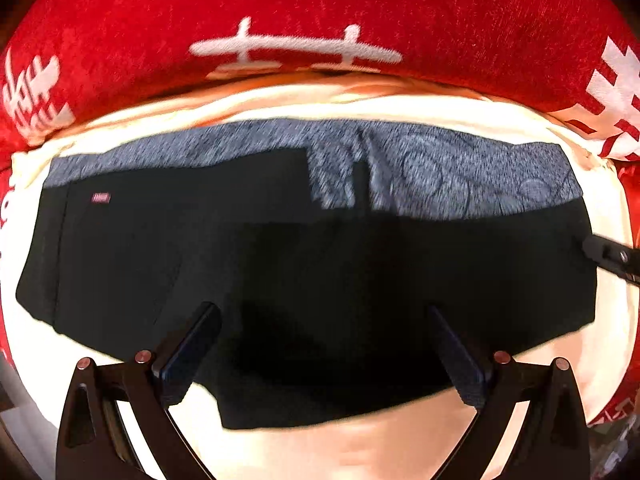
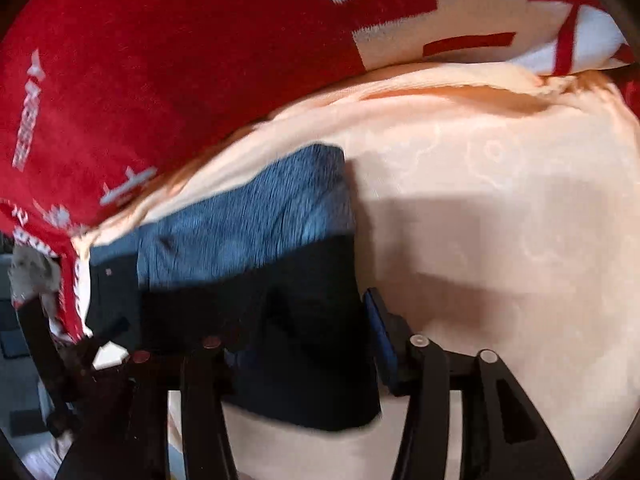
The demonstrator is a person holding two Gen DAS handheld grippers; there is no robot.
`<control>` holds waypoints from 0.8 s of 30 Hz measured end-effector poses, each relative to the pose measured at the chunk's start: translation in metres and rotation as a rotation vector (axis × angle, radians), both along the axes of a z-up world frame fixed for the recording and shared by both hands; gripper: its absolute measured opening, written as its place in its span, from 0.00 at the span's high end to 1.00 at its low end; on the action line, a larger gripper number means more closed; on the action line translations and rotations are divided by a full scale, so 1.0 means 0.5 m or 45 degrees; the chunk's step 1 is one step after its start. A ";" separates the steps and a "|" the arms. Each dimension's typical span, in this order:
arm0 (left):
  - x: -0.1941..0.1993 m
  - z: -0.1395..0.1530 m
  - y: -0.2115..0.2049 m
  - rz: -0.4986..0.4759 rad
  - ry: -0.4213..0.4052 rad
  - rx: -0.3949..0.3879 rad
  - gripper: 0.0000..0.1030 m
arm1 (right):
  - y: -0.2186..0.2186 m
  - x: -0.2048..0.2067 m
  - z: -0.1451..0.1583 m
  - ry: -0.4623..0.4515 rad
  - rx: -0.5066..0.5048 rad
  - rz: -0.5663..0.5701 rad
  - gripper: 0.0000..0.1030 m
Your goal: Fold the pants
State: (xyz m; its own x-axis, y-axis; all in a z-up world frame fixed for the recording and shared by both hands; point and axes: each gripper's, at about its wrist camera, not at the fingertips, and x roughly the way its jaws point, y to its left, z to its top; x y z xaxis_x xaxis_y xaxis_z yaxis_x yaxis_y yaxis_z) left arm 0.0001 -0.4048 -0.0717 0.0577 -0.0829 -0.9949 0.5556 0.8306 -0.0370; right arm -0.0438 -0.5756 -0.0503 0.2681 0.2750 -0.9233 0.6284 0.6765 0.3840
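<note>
Below left gripper: black pants (image 1: 320,280), folded into a wide band, lie flat on cream sheet (image 1: 360,452)
Left gripper (image 1: 324,356): points down over near edge of pants, jaws spread wide, nothing between pads, no grip
Left fingers (image 1: 188,356): both hover above the dark cloth, near hem just under them
Pants far side: grey-blue inner fabric (image 1: 440,168) shows along the edge away from left gripper; small red label (image 1: 101,198) toward its left
Right gripper (image 2: 304,344): jaws partly open, astride end of pants (image 2: 280,340); cloth lies between fingers, but whether pads press it cannot be told, frame blurred
Right fingers: blue-padded one (image 2: 384,340) just beside pants' end edge on sheet side; other one over the cloth, hard to make out
Right gripper in left view: black tip (image 1: 608,256) at far right end of pants
Beyond both grippers: red blanket (image 1: 320,8) with white pattern, bunched against cream sheet (image 2: 500,220)
</note>
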 end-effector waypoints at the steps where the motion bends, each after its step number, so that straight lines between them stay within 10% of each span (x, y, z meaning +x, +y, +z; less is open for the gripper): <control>1: -0.003 0.004 0.011 0.008 0.005 0.000 0.01 | 0.009 -0.014 0.009 0.001 0.001 0.002 0.39; 24: -0.048 0.045 0.224 0.066 0.040 0.046 0.01 | 0.208 -0.056 0.081 0.049 -0.064 0.080 0.34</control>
State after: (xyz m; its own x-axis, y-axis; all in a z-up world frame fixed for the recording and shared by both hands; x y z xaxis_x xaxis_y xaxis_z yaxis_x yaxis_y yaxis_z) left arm -0.0240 -0.2929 -0.0490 0.0299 -0.0446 -0.9986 0.5106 0.8595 -0.0231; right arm -0.0718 -0.4716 -0.0096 0.2159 0.2430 -0.9457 0.5978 0.7329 0.3248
